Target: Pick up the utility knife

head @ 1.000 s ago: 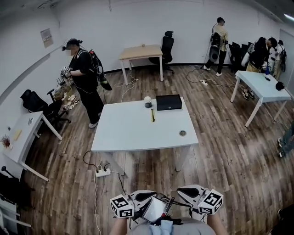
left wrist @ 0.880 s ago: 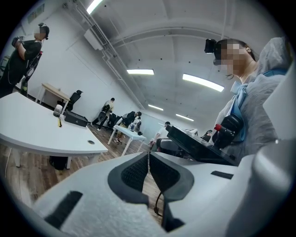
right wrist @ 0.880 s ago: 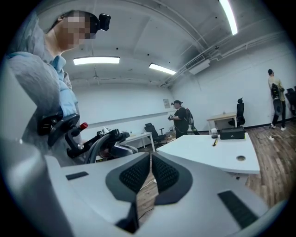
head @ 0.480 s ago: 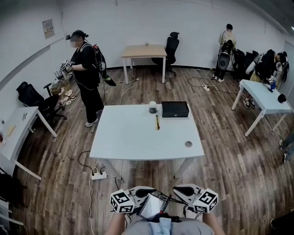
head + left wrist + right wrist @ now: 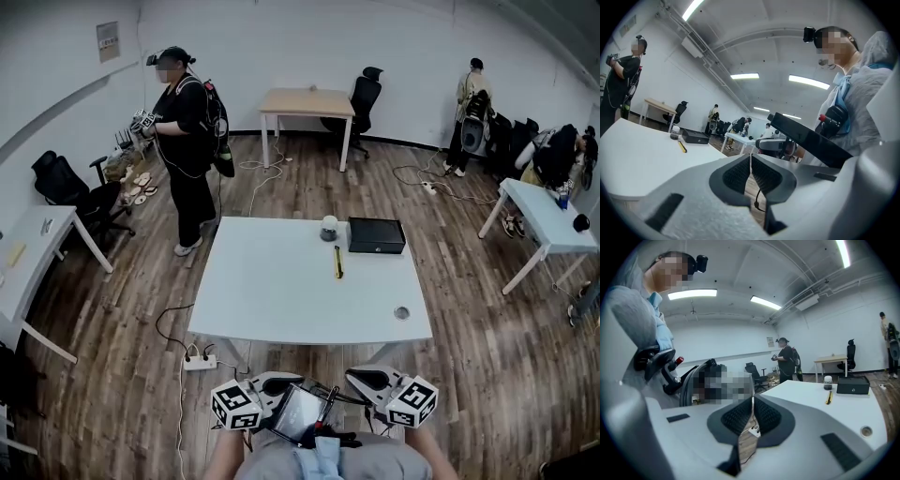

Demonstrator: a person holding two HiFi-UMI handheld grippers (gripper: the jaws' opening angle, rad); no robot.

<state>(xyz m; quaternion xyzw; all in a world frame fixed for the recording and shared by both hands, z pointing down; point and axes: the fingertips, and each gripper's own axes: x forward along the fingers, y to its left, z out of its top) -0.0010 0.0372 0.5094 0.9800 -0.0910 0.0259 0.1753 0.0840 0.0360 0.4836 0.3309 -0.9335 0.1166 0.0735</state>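
Yellow utility knife (image 5: 338, 262) lies untouched on white table (image 5: 281, 295).

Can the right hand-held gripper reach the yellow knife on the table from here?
Probably not yet: the right hand-held gripper, shut, hangs short of the table, and the utility knife lies well across it. Nothing blocks the way.

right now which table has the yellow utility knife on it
The large white table in the middle: the utility knife lies on it by the black box, not the wooden table behind.
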